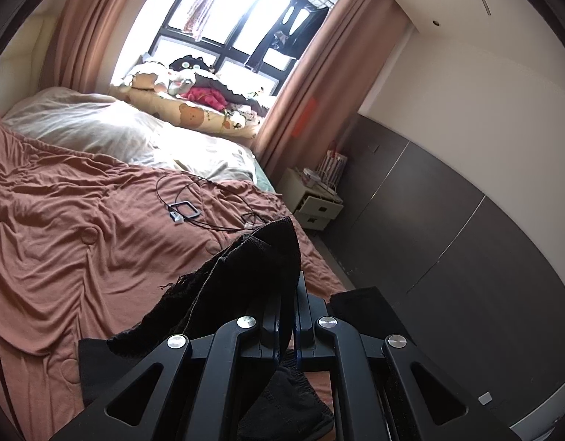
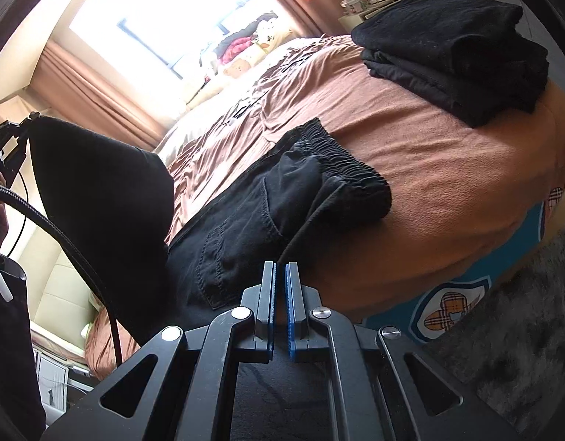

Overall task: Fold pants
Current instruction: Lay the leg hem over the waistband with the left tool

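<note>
A pair of black pants (image 2: 267, 198) is seen spread across the rust-brown bedspread (image 2: 447, 169), its gathered elastic waistband lying flat on the bed farthest from the camera and a stitched back pocket turned upward. In the right wrist view the right gripper (image 2: 281, 268) is held low over the near part of the pants, its blue-padded jaws brought almost together; only a narrow slit is left between the pads, and dark cloth is seen directly below and behind them, though whether a fold is pinched there cannot be told. In the left wrist view the left gripper (image 1: 290, 294) is clamped on a leg end of the pants (image 1: 260, 268), the black fabric being drawn up between the closed jaws and draped over the left finger, with a frayed hem hanging to the left. The same lifted leg is seen in the right wrist view as a dark sheet raised at the left, above the bed. A stack of folded black clothes (image 2: 455, 55) is set at the far right of the bed, well apart from the pants. Cables and a small square device (image 1: 189, 209) lie on the bedspread beyond the left gripper.
</note>
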{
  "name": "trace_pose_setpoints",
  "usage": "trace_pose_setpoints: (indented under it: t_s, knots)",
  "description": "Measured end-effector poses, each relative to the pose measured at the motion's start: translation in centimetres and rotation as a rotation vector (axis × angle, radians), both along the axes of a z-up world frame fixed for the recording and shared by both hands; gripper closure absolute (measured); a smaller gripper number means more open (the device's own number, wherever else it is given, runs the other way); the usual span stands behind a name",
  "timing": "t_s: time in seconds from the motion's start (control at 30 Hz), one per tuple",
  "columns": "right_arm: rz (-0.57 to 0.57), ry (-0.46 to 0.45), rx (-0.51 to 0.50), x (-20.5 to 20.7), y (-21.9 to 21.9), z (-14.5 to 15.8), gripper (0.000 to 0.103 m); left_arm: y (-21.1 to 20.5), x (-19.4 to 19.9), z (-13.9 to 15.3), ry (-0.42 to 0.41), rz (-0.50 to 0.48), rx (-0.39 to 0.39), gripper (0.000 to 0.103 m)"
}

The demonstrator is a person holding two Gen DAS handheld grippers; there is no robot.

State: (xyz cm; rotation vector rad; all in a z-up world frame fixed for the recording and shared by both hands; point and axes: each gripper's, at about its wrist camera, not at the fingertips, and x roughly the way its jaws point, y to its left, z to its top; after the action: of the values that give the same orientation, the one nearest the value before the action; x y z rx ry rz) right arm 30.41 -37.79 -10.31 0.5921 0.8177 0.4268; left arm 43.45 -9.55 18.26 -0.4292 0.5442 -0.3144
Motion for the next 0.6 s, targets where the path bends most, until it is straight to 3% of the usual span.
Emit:
trace_pose_setpoints:
  t_s: [0.17, 0.6]
  knots:
    - [-0.040, 0.024, 0.010, -0.3, -1.9, -0.8, 0.101, -2.8, 1.6, -2.9, 0.043, -0.048, -0.019, 0.098]
    - [-0.059, 0.030, 0.011, -0.2, -3.7, -1.3, 0.100, -7.5, 2.6, -15.9, 0.257, -0.211, -0.096, 0.098]
